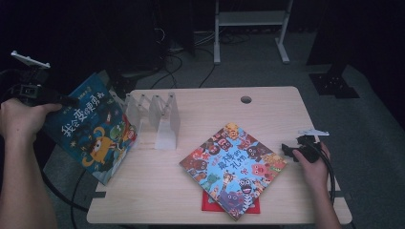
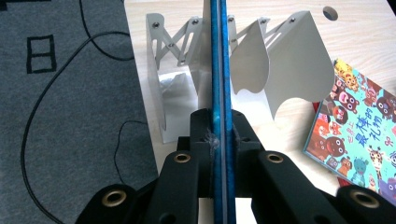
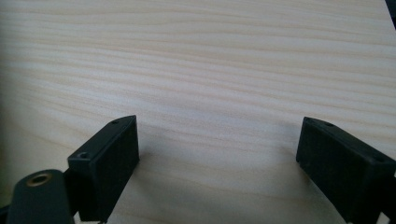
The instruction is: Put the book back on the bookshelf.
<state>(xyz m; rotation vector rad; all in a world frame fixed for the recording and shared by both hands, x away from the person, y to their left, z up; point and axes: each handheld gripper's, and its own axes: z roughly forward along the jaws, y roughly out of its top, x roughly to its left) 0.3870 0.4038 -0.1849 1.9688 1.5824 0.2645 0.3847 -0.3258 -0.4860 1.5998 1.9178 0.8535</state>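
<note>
Landmark is the white folding rack (image 1: 157, 119) at the table's (image 1: 267, 100) back left. Nearest the person, a red book (image 1: 210, 202) peeks out beneath the monster picture book (image 1: 233, 168), lying flat to the rack's right and nearer the front edge. Further right of the rack, the right gripper (image 1: 288, 150) rests on the wood, jaws spread wide with nothing between. Left of the rack, off the table's edge, the left gripper (image 1: 67, 101) pinches the blue book (image 1: 93, 126), tilted up in the air. Along the left gripper's own view, the book's spine (image 2: 220, 70) lines up edge-on with the rack's plates (image 2: 289, 60).
</note>
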